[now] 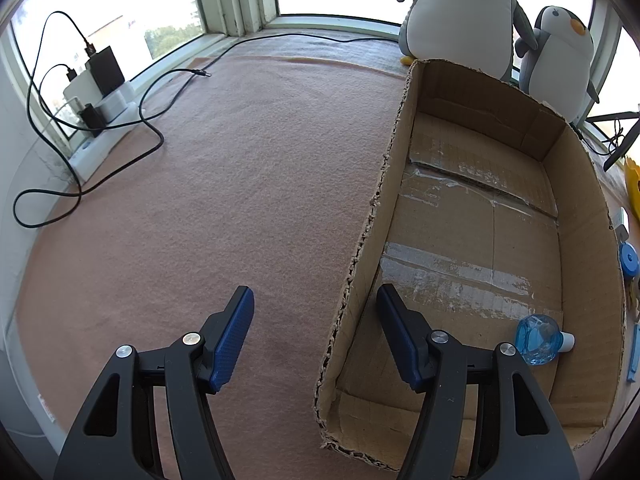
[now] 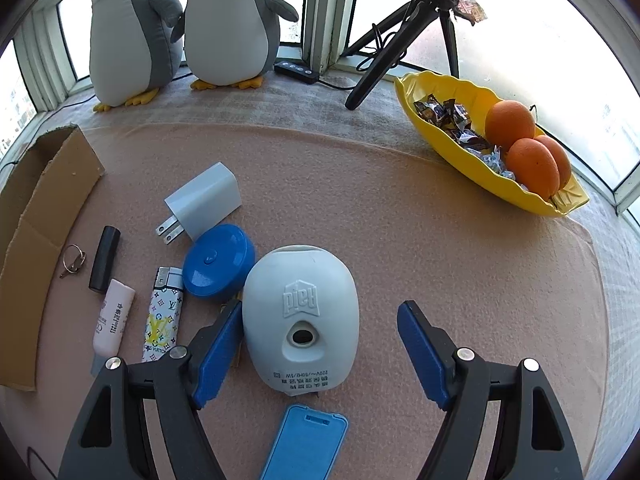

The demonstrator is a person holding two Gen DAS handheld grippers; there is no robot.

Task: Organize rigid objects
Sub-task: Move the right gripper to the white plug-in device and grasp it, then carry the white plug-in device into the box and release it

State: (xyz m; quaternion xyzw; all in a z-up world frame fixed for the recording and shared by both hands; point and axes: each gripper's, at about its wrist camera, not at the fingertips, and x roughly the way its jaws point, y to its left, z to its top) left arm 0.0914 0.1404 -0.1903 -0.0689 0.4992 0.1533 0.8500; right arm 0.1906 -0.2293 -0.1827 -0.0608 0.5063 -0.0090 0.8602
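On the table, the plug-in device (image 2: pixel 299 316) sits centre, with the round case (image 2: pixel 218 261) touching it at ten o'clock and the charger (image 2: pixel 204 200) beyond that. The flat case (image 2: pixel 304 444) lies at six o'clock, the fruit tray (image 2: pixel 440 92) at two. The cardboard box (image 1: pixel 588 208) holds a small bottle (image 1: pixel 538 338) near its five o'clock corner.

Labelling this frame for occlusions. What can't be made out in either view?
- Blue bottle, left wrist view: its lower part sits behind the left tongs' arm.
- Blue flat case, right wrist view: near end cut off by the bottom edge.
- Cardboard box, right wrist view: only one wall shows; the inside is out of view.
- Print on the pale plug-in device: too small to read.
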